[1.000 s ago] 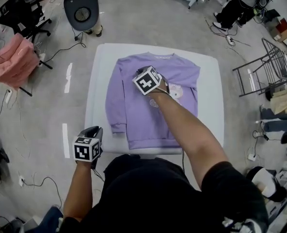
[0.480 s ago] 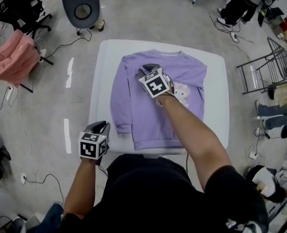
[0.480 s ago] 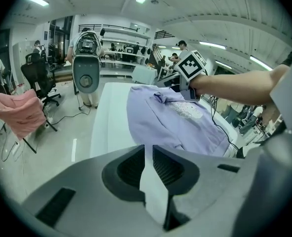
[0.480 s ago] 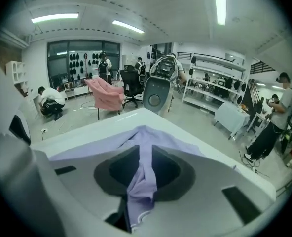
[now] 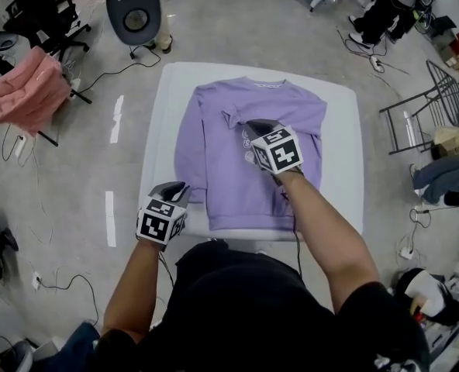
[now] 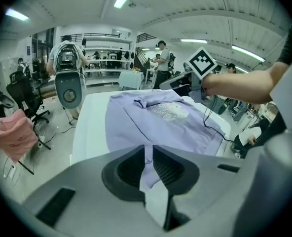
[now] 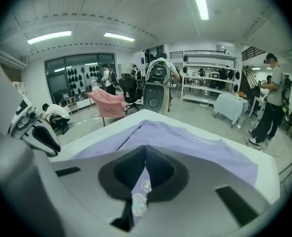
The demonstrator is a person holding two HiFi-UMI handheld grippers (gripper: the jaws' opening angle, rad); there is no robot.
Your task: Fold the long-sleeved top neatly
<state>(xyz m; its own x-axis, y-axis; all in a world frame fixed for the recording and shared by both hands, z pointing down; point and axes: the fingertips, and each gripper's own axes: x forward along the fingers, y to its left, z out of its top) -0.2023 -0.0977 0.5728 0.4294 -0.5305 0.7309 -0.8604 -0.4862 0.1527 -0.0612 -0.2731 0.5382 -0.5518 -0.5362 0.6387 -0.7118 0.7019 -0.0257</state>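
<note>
Jaws of the right gripper (image 7: 145,149) had just snapped shut, tips meeting w/ no cloth seen btwn them. The long-sleeved top (image 5: 222,177) lay directly below them, spread on the white table (image 5: 342,169). Left gripper (image 6: 149,154) jaws stood a narrow slit apart w/ nothing in the slit and pads pressing on nothing. The top's near left part and bare table showed just ahead of and below them.

Vs a second before, the right gripper had pulled back toward the person and to the right. It went from over the upper chest, left of the print (image 6: 168,111), to over the print itself. That uncovered a small bunched fold (image 5: 233,118) of cloth, which sat just ahead-left of the shut tips and apart from them. The left gripper had come in from off the table's near left corner to over that corner, closer to the hem (image 5: 249,225). The top's outline on the table looked unchanged.

The top lay front up, collar (image 5: 262,84) at the far end ahead of both sets of jaws, hem nearest the person. Its long axis ran collar to hem, approx in line w/ the way both grippers pointed. One sleeve (image 5: 187,169) lay alongside the body, ahead of the left jaws, cuff toward the hem.
</note>
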